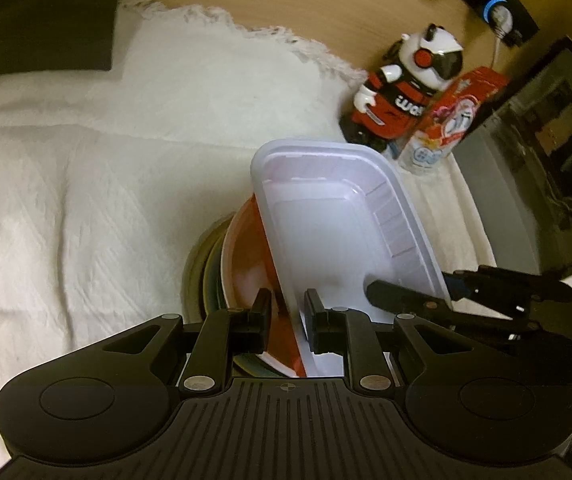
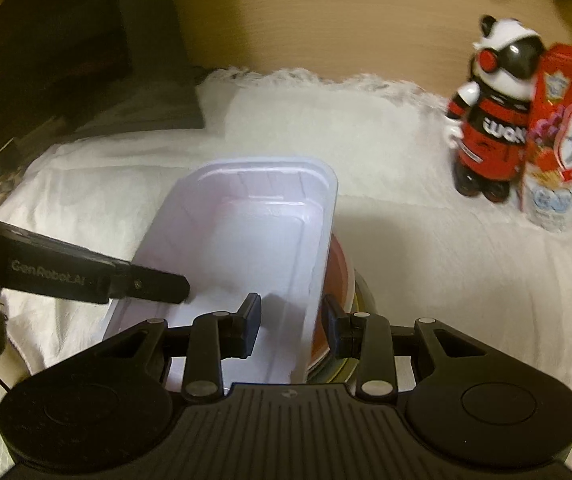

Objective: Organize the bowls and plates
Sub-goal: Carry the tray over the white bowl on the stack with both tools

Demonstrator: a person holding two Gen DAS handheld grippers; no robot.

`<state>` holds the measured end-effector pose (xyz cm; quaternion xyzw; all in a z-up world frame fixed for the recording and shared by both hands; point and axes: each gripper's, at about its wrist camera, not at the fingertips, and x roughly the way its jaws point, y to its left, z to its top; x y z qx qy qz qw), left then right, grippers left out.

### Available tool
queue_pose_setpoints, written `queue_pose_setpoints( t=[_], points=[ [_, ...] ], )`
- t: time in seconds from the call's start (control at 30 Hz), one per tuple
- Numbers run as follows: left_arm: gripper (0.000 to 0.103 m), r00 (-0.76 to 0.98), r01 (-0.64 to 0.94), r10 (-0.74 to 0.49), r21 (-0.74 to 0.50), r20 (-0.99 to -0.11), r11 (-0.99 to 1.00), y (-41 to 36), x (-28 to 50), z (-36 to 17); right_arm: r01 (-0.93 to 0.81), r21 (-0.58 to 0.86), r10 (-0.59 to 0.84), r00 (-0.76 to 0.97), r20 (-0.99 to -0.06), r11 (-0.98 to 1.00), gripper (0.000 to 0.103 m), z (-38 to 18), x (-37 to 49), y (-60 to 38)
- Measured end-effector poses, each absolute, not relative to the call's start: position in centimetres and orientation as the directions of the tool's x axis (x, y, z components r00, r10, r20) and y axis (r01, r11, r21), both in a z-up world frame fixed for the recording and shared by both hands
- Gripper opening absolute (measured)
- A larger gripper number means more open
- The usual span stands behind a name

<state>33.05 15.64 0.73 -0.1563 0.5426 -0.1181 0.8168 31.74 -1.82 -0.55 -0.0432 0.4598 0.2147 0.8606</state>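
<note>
Two grippers, left and right, straddle opposite tub rims, jaws slightly parted, steadying it on the bowl stack.

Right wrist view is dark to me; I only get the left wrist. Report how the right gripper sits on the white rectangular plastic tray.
Observer: The right gripper straddles one long wall of the white rectangular plastic tray; a gap shows beside the finger inside the tray.
Operator: Now tell me what lies under that wall.
Observer: A red bowl with a yellow-green plate beneath it, both partly covered by the tray.
Operator: Give me the left gripper from there.
Observer: Only one finger of the left gripper shows, its tip over the tray's opposite long rim.
</note>
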Motion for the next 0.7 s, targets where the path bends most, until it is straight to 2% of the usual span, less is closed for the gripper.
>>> queue_pose_setpoints(
  t=[0.23,0.4,0.7],
  points=[
    [0.019,0.381,0.094,-0.366,-0.359,-0.849,0.929,15.0,34.1,0.6,-0.317,0.090,0.262,0.555,-0.789,0.944,0.033,-0.3,30.7,-1.7],
    [0.019,0.431,0.046,-0.342,-0.358,-0.835,0.932,15.7,34.7,1.3,-0.298,0.075,0.246,0.594,-0.766,0.951,0.033,-0.2,31.9,-2.4],
    [0.022,0.480,-0.047,-0.295,-0.360,-0.826,0.932,16.6,33.9,2.4,-0.326,0.122,0.310,0.624,-0.717,0.938,0.035,1.0,31.6,-4.8]
  ],
)
